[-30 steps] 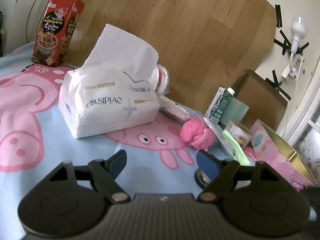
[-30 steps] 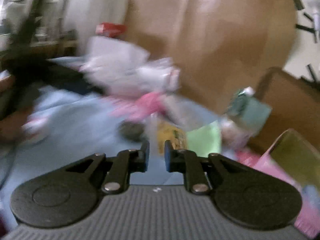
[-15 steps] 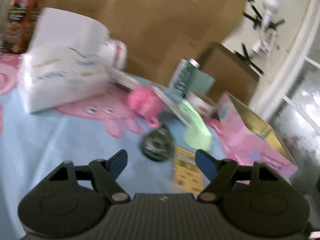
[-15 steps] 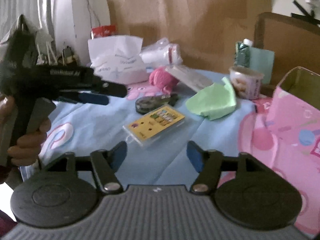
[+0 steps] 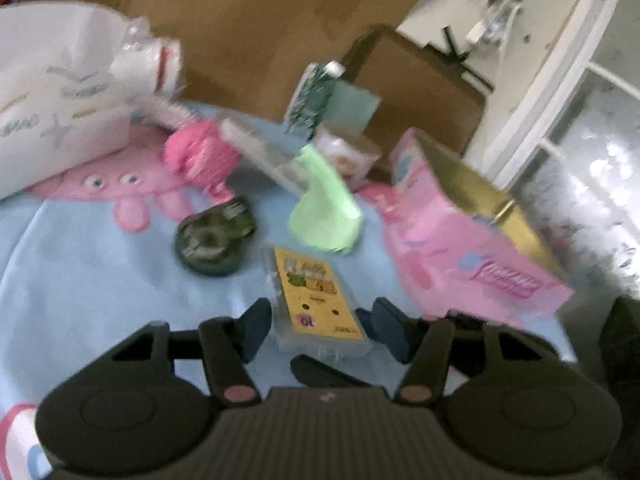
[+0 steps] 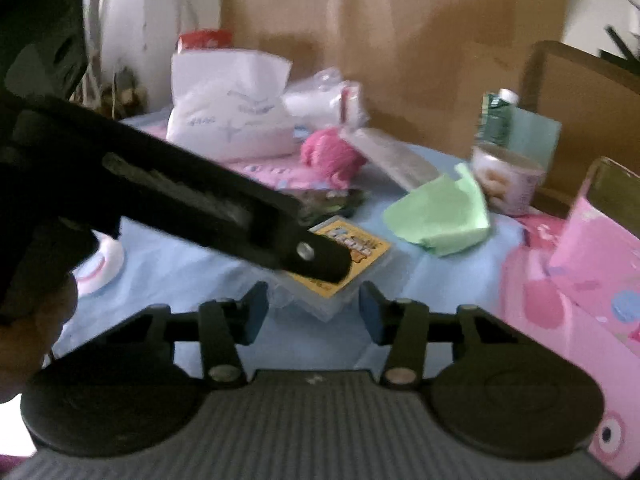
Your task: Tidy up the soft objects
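Observation:
A yellow card pack in a clear case point(image 5: 318, 300) lies on the blue cloth, between the open fingers of my left gripper point(image 5: 320, 330). My right gripper point(image 6: 314, 312) is open too, just in front of the same pack point(image 6: 340, 268). The left gripper's arm point(image 6: 200, 200) crosses the right wrist view over the pack. A green cloth point(image 5: 324, 208) point(image 6: 440, 212), a pink fluffy ball point(image 5: 200, 156) point(image 6: 332, 156) and a white tissue pack point(image 5: 48, 112) point(image 6: 228, 116) lie farther back.
A pink open box point(image 5: 472, 240) point(image 6: 580, 264) stands at the right. A dark round tape dispenser point(image 5: 212, 240) lies left of the card pack. A food cup point(image 6: 508, 176), a green carton point(image 6: 500, 116) and a clear flat packet point(image 6: 392, 156) stand behind.
My left gripper has swung right and down to straddle the card pack. My right gripper opened, then came closer to the same pack.

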